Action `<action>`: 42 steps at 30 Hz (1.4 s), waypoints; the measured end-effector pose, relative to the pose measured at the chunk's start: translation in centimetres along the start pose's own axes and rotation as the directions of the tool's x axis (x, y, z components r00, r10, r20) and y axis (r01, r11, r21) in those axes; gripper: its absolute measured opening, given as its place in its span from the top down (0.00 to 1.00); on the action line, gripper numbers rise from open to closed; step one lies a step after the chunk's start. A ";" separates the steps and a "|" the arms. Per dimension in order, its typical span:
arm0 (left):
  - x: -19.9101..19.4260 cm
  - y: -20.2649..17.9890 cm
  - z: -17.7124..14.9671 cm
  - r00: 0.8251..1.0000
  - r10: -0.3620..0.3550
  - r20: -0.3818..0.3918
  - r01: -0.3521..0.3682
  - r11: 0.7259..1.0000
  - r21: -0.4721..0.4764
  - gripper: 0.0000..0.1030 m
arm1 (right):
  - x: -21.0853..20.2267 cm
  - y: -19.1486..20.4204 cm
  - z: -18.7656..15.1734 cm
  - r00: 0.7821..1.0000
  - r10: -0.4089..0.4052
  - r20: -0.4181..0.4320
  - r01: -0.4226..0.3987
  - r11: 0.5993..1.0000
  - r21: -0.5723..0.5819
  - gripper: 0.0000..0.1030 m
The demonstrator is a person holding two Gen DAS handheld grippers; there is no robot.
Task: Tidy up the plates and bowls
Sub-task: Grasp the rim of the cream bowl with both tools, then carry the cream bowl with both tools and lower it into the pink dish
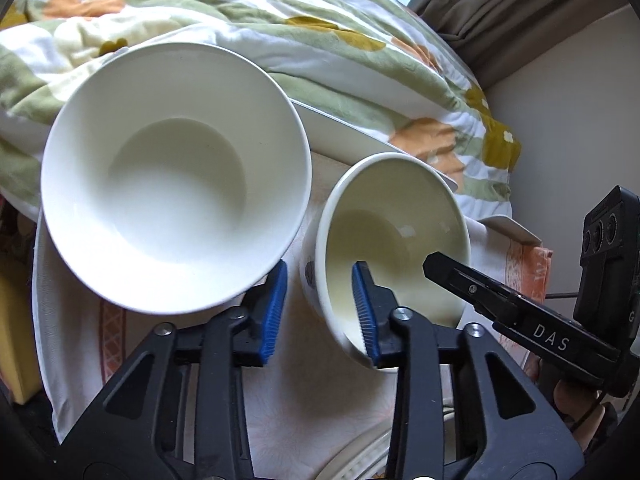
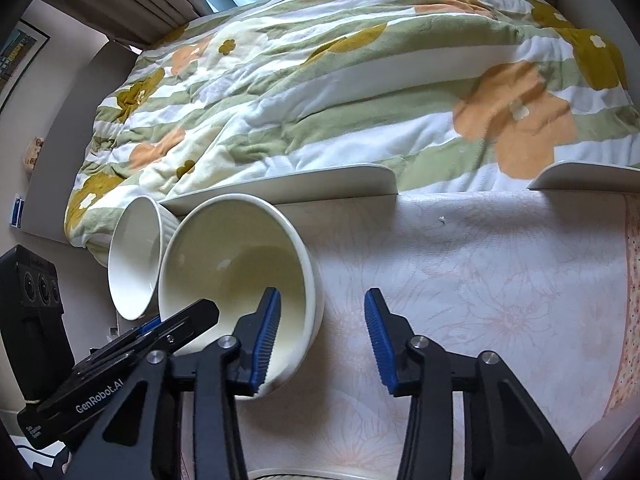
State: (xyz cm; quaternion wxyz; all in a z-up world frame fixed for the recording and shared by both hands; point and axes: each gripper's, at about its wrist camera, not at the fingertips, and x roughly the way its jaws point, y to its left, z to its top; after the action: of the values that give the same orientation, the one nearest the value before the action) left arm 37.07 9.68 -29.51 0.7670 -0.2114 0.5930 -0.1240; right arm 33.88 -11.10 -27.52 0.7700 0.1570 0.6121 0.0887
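Two bowls stand on a white floral tablecloth (image 2: 480, 280). A large white bowl (image 1: 176, 176) fills the left of the left wrist view; it shows in the right wrist view (image 2: 132, 256) behind a cream bowl. The cream bowl (image 1: 396, 236) (image 2: 236, 264) has a small print on its outer wall. My left gripper (image 1: 320, 312) is open, its jaws straddling the cream bowl's near-left rim, one pad inside the bowl. My right gripper (image 2: 320, 336) is open, its left pad inside the cream bowl's rim, its right pad over bare cloth.
A quilt (image 2: 340, 92) with green stripes and orange flowers lies on a bed behind the table. Flat white plate rims (image 2: 320, 184) (image 2: 584, 176) lie along the table's far edge. Another ridged plate rim (image 1: 360, 460) shows at the near edge.
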 end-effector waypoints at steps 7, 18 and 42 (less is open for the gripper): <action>0.1 -0.5 0.1 1.000 0.030 0.000 -0.030 0.999 0.029 0.83 | 1.2 0.2 0.1 1.000 0.021 -0.014 -0.021 1.000 0.006 0.85; -1.5 -2.9 -0.1 0.997 0.073 0.036 -0.077 0.990 0.120 0.84 | -0.4 0.6 -0.6 0.999 0.011 0.045 -0.010 1.000 -0.021 0.88; -5.0 -27.2 -15.3 0.996 -0.033 0.078 0.005 0.945 0.328 0.84 | -21.4 -14.6 -10.9 0.970 -0.034 0.241 0.026 0.999 0.035 0.88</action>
State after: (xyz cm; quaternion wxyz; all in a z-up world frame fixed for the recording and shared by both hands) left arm 22.64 -14.80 -15.61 0.8139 -0.0919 0.5301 -0.2192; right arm 17.48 -30.37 -15.23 0.8373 0.1696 0.5175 0.0477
